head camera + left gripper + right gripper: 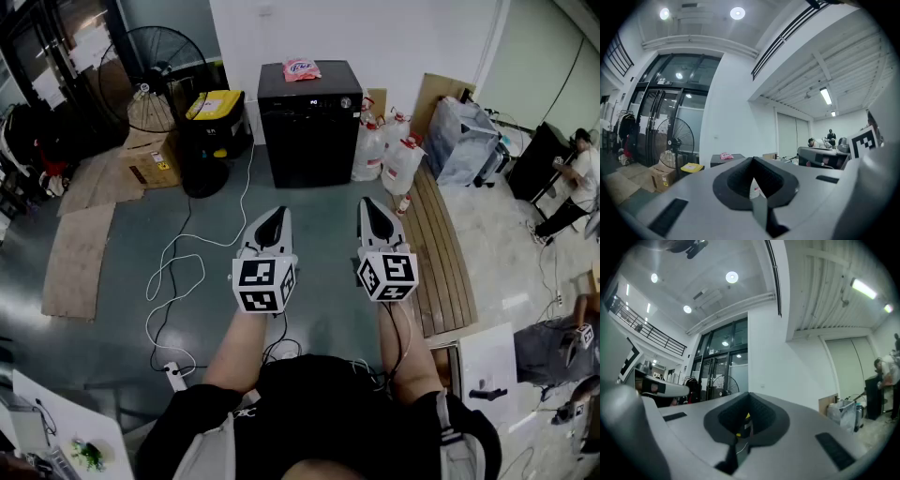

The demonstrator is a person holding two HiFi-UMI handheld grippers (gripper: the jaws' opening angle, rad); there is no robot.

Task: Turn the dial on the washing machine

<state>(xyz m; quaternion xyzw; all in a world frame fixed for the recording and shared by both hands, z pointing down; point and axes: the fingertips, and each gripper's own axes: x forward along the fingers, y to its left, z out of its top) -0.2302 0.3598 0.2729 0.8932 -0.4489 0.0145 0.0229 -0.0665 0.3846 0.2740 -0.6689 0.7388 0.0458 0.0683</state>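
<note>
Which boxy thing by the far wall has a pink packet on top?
The black washing machine: the pink packet lies on its top. The bin left of it has a yellow lid instead.

dial (345, 102): too small for its setting to be told | display (312, 101) on washing machine (309, 141): too small to be read | pink packet (301, 68) at the machine's top back edge: print unreadable | machine front in left gripper view: hidden by left gripper (751, 163) | person (574, 178): cut off at right edge

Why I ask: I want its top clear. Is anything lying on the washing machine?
Yes, a pink packet lies on top of the black washing machine in the head view.
</note>
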